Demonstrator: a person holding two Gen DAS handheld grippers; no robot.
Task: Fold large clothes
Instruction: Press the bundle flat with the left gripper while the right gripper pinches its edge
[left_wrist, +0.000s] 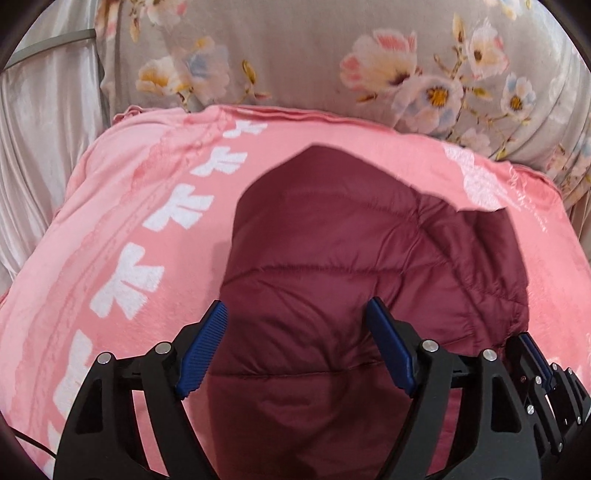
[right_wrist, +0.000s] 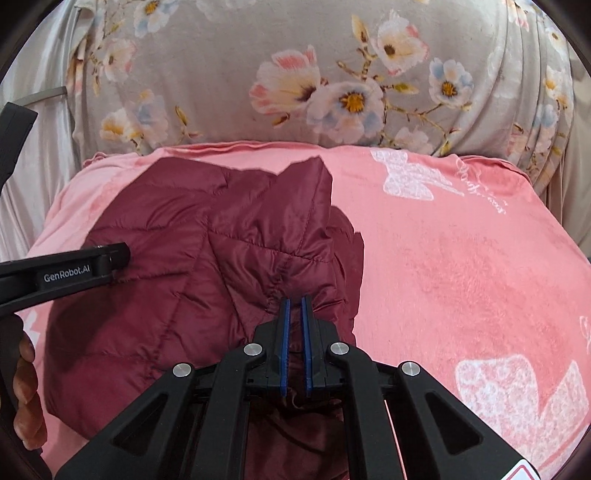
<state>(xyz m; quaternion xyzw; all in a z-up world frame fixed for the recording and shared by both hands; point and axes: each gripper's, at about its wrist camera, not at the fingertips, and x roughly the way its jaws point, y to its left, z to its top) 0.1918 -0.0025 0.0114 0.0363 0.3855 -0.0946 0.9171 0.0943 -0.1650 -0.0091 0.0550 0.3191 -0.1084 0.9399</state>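
Maroon quilted jacket (left_wrist: 332, 258) spread on a pink blanket (left_wrist: 110, 206) with white bow prints, lying left of centre in the right wrist view and partly doubled over itself there. Behind the blanket, a grey floral cushion (right_wrist: 295, 74) (pale satin fabric (left_wrist: 44, 147) bunched at its left side).

Right hand-held gripper (right_wrist: 294, 306) pinched together on a gathered ridge of the jacket's near edge, blue pads pressed close with maroon fabric caught between them and trailing down under the frame. Raised fold of jacket standing up just beyond the fingertips.

Left hand-held gripper (left_wrist: 295, 314) spread apart above the jacket, nothing between the blue pads; quilted cloth visible through the gap, not touched as far as can be told. Same gripper seen from the side at the left edge of the right wrist view, with fingers of a hand (right_wrist: 26, 387) wrapped around its handle
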